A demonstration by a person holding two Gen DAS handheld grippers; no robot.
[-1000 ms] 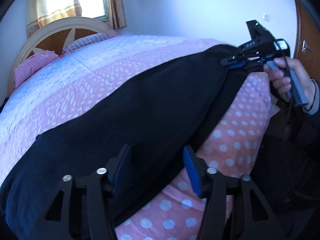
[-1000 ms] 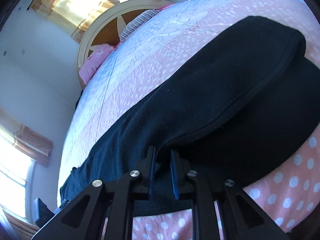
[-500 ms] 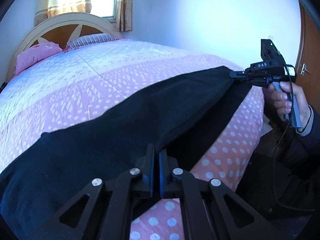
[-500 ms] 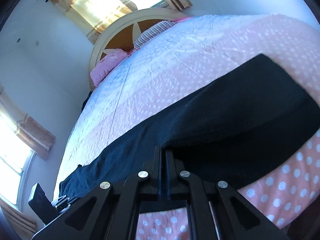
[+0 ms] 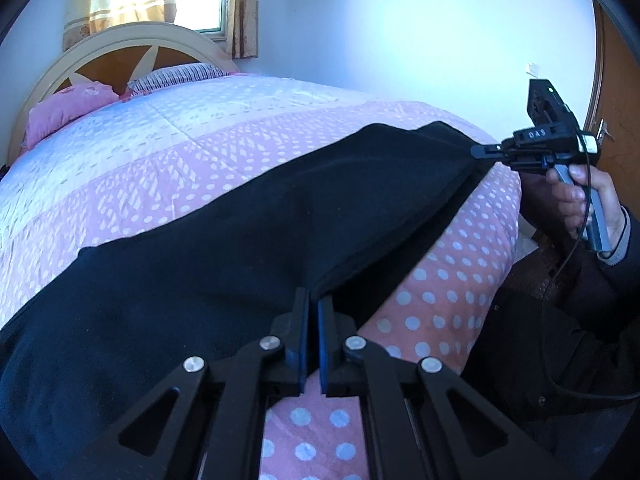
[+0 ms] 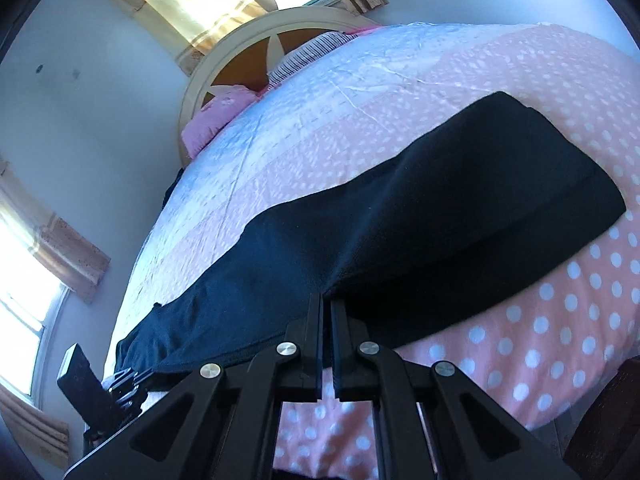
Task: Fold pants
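— Both tongs are pressed together on cloth: the left gripper (image 5: 313, 304) pinches the near edge of the black pants (image 5: 248, 232), and the right gripper (image 6: 326, 300) pinches the same edge further along. Why grip in two places?

— Probably to keep that edge taut between them, so the upper layer can travel as one sheet. The left view shows the right gripper (image 5: 480, 151) with the hem drawn to a point at its tips, held by a hand (image 5: 588, 200) in a dark sleeve.

— And where do the pants lie?

— Stretched across the foot of the bed (image 5: 460, 292), over a pink dotted quilt, one layer above another.

— How does the fabric look?

— Matte, thick and soft, perhaps fleece; it sags in a smooth curve rather than creasing. The quilt is stitched in pale panels, and a rounded headboard (image 5: 120, 46) stands well apart.
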